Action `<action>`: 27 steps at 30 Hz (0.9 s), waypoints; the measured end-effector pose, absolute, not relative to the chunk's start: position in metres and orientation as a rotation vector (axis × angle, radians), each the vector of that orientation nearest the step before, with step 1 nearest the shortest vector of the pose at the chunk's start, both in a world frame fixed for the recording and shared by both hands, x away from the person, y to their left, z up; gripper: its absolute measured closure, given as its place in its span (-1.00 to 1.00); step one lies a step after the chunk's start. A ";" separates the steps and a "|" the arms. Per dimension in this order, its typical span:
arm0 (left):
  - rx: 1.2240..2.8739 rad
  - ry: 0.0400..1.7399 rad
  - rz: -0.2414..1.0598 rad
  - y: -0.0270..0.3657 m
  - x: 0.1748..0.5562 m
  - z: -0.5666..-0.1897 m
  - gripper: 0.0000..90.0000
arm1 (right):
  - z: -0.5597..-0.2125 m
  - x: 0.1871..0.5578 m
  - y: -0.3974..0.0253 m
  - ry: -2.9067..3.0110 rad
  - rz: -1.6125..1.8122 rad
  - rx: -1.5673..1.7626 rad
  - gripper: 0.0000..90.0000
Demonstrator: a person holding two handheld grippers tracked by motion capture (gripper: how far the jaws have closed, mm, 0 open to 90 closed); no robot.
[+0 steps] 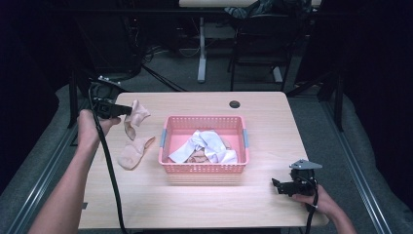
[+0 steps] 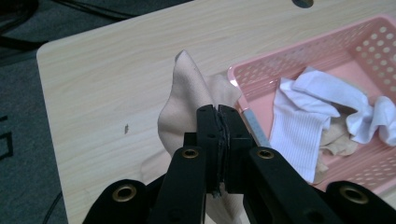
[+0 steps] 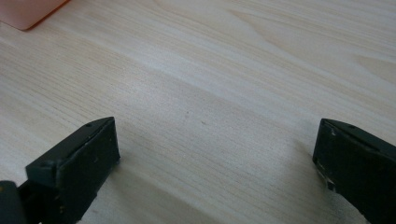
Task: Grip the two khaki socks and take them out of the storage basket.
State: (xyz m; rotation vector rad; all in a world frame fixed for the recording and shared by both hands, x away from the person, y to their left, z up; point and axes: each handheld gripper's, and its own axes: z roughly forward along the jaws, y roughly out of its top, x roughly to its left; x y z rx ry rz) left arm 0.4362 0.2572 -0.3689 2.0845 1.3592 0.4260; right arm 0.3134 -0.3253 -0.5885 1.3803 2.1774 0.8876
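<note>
Left gripper [image 1: 127,109] lifts a beige sock [image 1: 137,116] beside the pink basket [image 1: 203,168].
Its jaws are clamped on the sock left of the basket; the right gripper [image 3: 215,154] gapes wide over bare table [image 1: 195,200].

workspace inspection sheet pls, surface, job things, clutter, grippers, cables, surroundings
surface: light wood table, a dark round hole near its far edge
job's things: beige sock pinched and lifted at the left gripper; second beige sock lying flat on the table left of the basket; pink basket mid-table with white socks and some beige fabric inside
clutter: nothing seen
grippers: left gripper shut on the beige sock; right gripper open, low over bare table near the right front corner, holding nothing
cables: black cable trails from the left gripper along the forearm; more cables on the floor beyond the table
surroundings: grey floor, another table's legs, dark room
</note>
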 end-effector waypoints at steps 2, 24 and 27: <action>2.085 1.367 0.420 0.259 0.437 -0.372 0.96 | -0.589 0.313 -0.325 2.176 0.894 1.381 -1.00; 2.116 1.494 0.316 0.268 0.442 -0.444 0.96 | -0.589 0.314 -0.325 2.173 0.901 1.383 -1.00; 2.152 1.504 0.334 0.266 0.443 -0.451 0.95 | -0.589 0.313 -0.325 2.174 0.897 1.382 -1.00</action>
